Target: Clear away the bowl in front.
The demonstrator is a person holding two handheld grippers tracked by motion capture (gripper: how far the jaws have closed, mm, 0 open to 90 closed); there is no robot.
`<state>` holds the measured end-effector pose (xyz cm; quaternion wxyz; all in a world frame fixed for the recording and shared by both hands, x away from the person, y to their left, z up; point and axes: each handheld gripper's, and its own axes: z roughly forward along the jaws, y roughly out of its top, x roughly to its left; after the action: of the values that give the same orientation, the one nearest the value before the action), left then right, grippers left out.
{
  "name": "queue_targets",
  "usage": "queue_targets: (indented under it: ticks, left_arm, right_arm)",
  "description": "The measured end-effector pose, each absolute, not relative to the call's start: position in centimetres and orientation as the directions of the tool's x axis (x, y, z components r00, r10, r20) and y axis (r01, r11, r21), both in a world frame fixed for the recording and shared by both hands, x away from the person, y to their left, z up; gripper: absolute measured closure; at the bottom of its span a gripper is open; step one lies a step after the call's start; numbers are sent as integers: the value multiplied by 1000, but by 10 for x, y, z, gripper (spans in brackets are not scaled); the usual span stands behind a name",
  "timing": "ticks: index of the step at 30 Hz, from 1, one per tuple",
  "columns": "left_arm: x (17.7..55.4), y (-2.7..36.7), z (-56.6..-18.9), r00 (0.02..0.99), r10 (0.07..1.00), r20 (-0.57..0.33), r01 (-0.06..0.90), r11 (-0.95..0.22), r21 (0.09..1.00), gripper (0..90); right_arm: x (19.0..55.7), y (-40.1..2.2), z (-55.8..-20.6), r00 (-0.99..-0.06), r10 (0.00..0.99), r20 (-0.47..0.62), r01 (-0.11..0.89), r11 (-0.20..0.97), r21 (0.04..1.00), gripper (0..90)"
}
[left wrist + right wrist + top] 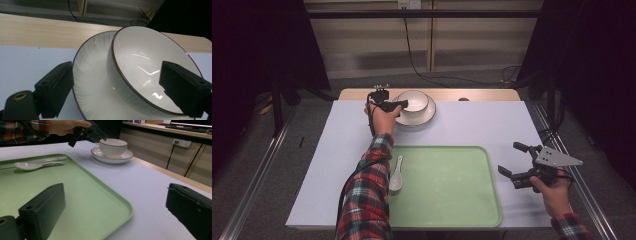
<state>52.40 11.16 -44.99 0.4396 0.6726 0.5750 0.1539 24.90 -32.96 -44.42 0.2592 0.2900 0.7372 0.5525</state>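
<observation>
A white bowl (pixel 413 99) with a dark rim stands on a white ribbed plate (pixel 428 117) at the far side of the table. My left gripper (pixel 402 104) is at the bowl's left side, open. In the left gripper view, the left gripper (pixel 117 72) straddles the bowl's (pixel 147 60) near wall, with one jaw over the plate (pixel 92 82) and the other over the bowl's inside; neither pad presses on it. My right gripper (pixel 508 157) hovers open and empty off the tray's right edge. The bowl (pixel 113 147) and left gripper (pixel 91 132) also appear in the right gripper view.
A pale green tray (pixel 447 192) lies in the middle near the front edge. A white spoon (pixel 396 175) rests at its left rim, seen too in the right gripper view as spoon (pixel 32 165) on tray (pixel 82 195). A wooden strip (pixel 482 94) borders the table's far edge.
</observation>
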Motion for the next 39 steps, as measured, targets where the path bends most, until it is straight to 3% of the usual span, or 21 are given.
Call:
queue_targets:
  ticks: [9, 25, 35, 39]
  left_arm:
    - [530, 108, -455, 278, 913, -299, 647, 52, 761, 154]
    - [534, 105, -466, 273, 914, -301, 682, 37, 730, 302]
    - [536, 99, -465, 227, 897, -380, 726, 105, 680, 493]
    - [536, 96, -465, 217, 908, -358, 740, 86, 667, 584]
  right_arm:
    - [249, -330, -445, -693, 717, -70, 135, 225, 965, 17]
    - [249, -330, -444, -688, 723, -56, 144, 212, 967, 17]
    - [250, -331, -444, -698, 713, -60, 138, 217, 966, 17]
    - [250, -331, -444, -700, 712, -59, 138, 217, 966, 17]
